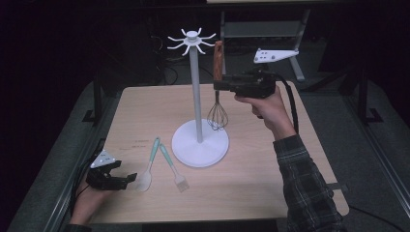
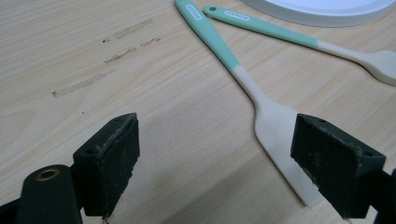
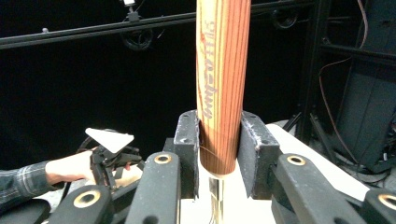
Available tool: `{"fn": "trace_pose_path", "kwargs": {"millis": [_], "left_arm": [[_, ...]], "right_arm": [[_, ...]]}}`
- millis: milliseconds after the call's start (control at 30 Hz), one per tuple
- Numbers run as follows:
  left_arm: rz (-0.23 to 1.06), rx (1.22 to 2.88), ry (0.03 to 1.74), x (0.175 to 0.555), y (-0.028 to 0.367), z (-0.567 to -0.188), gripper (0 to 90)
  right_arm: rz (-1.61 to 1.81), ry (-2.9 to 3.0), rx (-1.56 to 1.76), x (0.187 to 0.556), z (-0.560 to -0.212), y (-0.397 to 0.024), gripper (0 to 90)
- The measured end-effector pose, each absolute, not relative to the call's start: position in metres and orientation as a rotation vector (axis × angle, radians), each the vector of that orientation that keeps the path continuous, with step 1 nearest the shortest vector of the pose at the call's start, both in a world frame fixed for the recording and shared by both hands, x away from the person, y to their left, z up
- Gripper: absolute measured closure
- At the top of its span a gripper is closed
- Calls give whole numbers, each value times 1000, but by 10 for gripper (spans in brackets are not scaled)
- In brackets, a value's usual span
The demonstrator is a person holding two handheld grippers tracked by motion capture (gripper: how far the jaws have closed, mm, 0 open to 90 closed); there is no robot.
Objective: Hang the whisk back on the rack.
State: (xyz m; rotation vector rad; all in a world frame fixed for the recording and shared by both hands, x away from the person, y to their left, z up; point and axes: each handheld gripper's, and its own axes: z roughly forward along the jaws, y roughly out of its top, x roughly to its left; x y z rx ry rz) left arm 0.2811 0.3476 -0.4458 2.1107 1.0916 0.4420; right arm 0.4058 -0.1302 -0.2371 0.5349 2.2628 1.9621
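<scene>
The right tool (image 1: 220, 86) clamps the wooden handle of a wire whisk (image 1: 218, 72), held upright in the air at about two o'clock from the white hook stand (image 1: 197, 96) on the table (image 1: 270, 183). The hanging step seems underway; next, I'd judge, the handle top must rise toward a hook. The left tool (image 1: 126, 180) rests wide, empty, beside the teal-handled spatula (image 1: 147, 169).

Fig. legend, as I see it from my remote station: light wood-grain table (image 1: 145, 111) w/ faint scuff marks (image 2: 107, 58), on grey floor (image 1: 367, 145). Room very dark beyond; black frame bars (image 3: 93, 32) and hanging cables (image 3: 327, 93) behind. A pale metal rack (image 1: 261, 29) stands at rear, dimly lit.
</scene>
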Motion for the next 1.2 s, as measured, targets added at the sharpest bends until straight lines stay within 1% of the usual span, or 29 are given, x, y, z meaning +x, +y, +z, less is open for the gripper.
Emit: {"fn": "trace_pose_path", "kwargs": {"millis": [267, 433, 800, 1200], "left_arm": [[444, 2111, 1087, 281, 346, -446, 153], [444, 2110, 1090, 281, 346, -445, 153], [448, 2111, 1085, 281, 347, -445, 153], [447, 2106, 1086, 281, 347, -445, 153]], "right_arm": [[1994, 2255, 509, 405, -236, -139, 709], [1958, 2230, 548, 404, -234, -144, 709], [1850, 2212, 619, 406, -229, -138, 709], [1901, 2265, 519, 405, -227, -135, 709]]}}
